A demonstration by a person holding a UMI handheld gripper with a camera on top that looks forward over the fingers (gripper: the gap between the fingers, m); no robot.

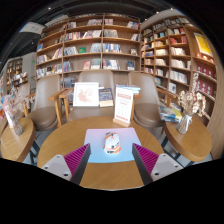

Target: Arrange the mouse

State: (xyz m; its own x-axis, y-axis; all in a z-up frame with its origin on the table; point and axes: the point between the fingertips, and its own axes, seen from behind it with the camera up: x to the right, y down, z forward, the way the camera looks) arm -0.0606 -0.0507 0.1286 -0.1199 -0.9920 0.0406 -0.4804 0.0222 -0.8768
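The hand-held gripper (112, 160) sits at the bottom centre of the frame with its two fingers spread wide apart, each showing a magenta pad (76, 156) on its inner face, and nothing is pinched between them. Just ahead of the fingers, in the lower middle of the frame, a small dark computer mouse (109, 146) rests on a pale lavender rectangular mouse mat (110, 139), in line with the gap between the fingers but beyond their tips. The mat lies on a round light-brown wooden table (110, 135) that fills the lower half of the view. Beyond the table, at mid-frame, two upright printed display boards (123, 104) stand side by side with beige upholstered armchairs (146, 98) behind them. At the right edge of the table, a clear glass vase of dried flowers (186, 112) stands. Tall wooden bookshelves (92, 45) filled with books curve across the upper part of the frame, from upper left to upper right.
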